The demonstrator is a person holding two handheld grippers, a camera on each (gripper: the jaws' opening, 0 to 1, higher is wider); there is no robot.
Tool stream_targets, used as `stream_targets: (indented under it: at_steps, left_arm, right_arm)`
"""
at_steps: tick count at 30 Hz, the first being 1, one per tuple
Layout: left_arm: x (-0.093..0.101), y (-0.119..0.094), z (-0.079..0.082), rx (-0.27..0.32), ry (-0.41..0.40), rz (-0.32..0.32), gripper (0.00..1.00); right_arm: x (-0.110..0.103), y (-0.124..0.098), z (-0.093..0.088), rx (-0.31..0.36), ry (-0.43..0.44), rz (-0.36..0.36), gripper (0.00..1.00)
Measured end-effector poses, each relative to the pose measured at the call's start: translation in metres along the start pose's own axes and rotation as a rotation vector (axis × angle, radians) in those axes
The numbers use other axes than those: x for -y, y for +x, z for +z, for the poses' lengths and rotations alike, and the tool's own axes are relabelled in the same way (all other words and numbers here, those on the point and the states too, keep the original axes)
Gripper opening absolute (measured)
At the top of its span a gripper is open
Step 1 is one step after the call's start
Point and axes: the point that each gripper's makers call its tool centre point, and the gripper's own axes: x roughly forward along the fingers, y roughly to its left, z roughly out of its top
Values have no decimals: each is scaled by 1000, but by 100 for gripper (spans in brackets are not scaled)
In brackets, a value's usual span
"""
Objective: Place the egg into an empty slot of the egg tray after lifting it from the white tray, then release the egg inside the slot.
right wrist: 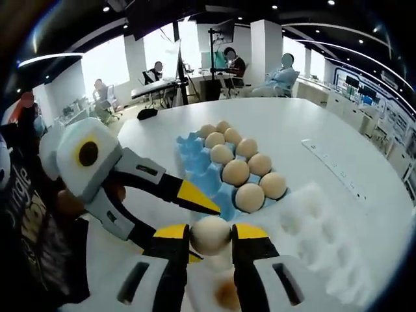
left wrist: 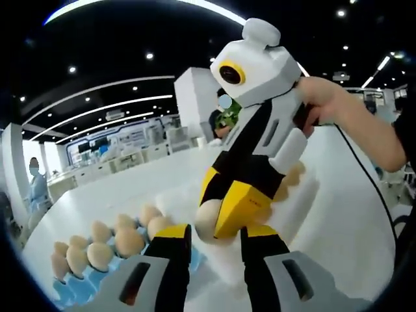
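My right yellow-and-black gripper [right wrist: 211,235] is clamped on a pale round egg [right wrist: 210,234], held above the white moulded tray [right wrist: 318,240], beside the blue egg tray [right wrist: 195,156]. My left gripper [left wrist: 214,237] stands open, gripping nothing.

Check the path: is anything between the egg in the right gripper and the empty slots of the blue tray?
The left gripper reaches in just left of the egg, its tip at the blue tray's near empty slots. It may obstruct.
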Motion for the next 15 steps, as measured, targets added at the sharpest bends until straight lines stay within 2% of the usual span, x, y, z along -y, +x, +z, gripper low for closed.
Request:
stream_targets:
  at_steps: [4,8,15]
  left_arm:
    - [2,1,-1,-11,42,1,27]
    - [3,2,-1,-14,47,-2,27]
    - [2,1,-2,-8,6,-5,26]
  right_arm:
    - [-3,0,-3,-10,1,-3,27]
    - [-4,0,-5,-14,8,-3,28]
    - [-13,-1,-8,0,29,11,28]
